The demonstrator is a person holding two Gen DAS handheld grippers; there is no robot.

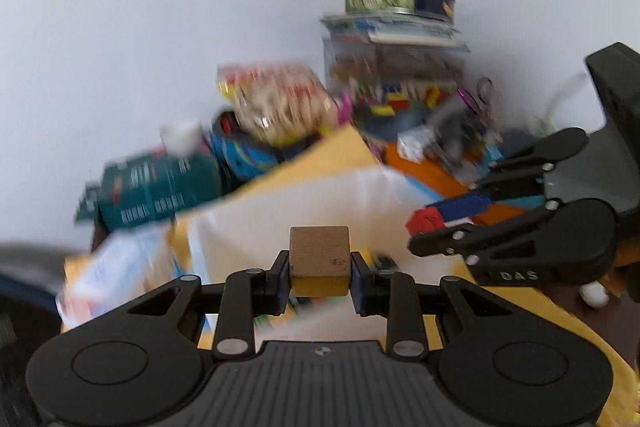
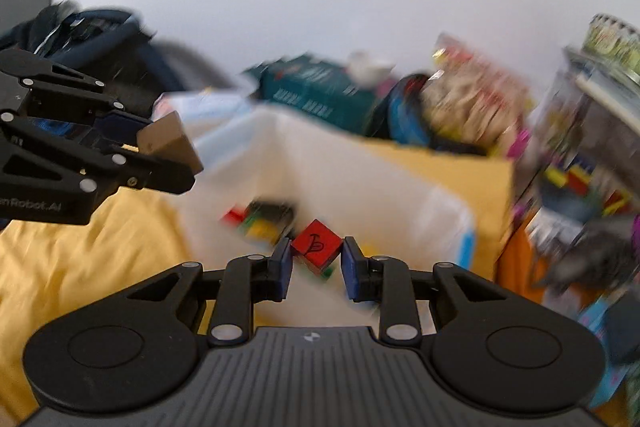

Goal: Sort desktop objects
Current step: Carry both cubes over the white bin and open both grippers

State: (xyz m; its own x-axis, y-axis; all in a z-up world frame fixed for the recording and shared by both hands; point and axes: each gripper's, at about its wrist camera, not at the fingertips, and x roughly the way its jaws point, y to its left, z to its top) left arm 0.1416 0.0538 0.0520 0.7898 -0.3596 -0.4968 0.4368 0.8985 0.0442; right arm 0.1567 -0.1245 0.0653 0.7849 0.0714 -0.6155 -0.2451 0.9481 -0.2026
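A white bin (image 2: 360,163) sits on the yellow cloth (image 2: 80,259) amid a blurred heap of clutter. Above it the left gripper (image 1: 320,269) clamps a wooden block (image 1: 319,255), and the right gripper (image 2: 316,259) pinches a red cube (image 2: 316,243) by its corners; that diagonal hold could let it twist free and drop outside the bin.

Tan wooden cube (image 1: 319,253) — red cube (image 2: 316,242)
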